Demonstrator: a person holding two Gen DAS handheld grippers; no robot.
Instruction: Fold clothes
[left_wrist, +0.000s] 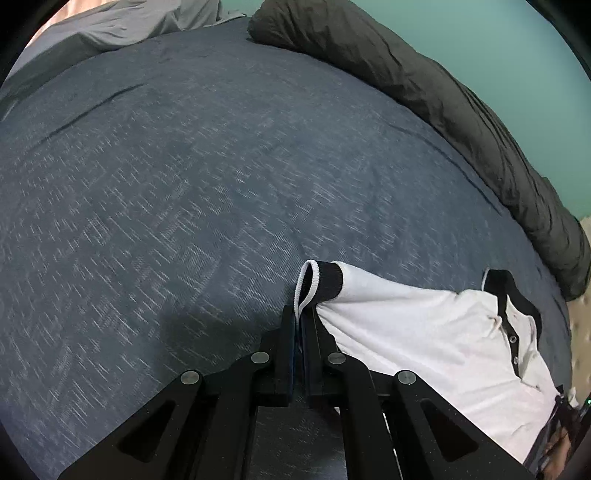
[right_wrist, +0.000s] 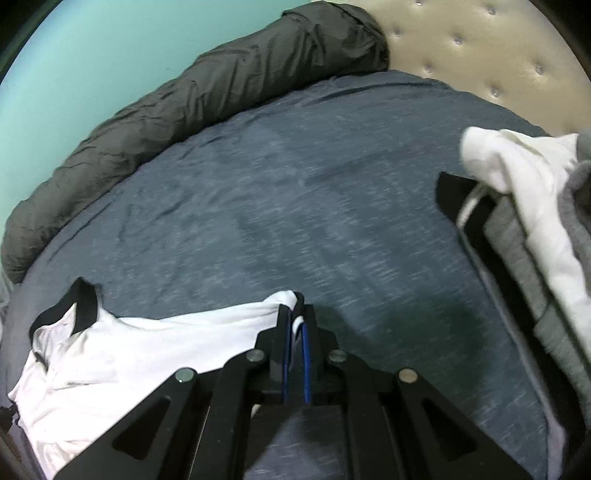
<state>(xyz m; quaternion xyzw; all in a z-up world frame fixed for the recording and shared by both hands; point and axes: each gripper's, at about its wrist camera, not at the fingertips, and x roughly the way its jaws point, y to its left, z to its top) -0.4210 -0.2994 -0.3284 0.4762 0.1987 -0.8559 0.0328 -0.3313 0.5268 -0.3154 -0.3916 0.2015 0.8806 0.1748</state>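
A white polo shirt (left_wrist: 436, 332) with black collar, placket and sleeve cuffs is held over the blue-grey bedsheet (left_wrist: 184, 184). My left gripper (left_wrist: 300, 314) is shut on the shirt's sleeve end, with the black cuff (left_wrist: 325, 278) sticking up past the fingertips. The shirt also shows in the right wrist view (right_wrist: 147, 347), stretching left from my right gripper (right_wrist: 296, 310), which is shut on its other sleeve end. The black collar (right_wrist: 79, 306) stands up at the left. The shirt's lower part is hidden below both frames.
A dark rolled duvet (left_wrist: 443, 96) lies along the far edge of the bed against a teal wall. A pile of white, grey and black clothes (right_wrist: 524, 206) lies on the sheet (right_wrist: 332, 184) at the right. A tufted beige headboard (right_wrist: 480, 44) stands behind. Grey fabric (left_wrist: 122, 22) lies far left.
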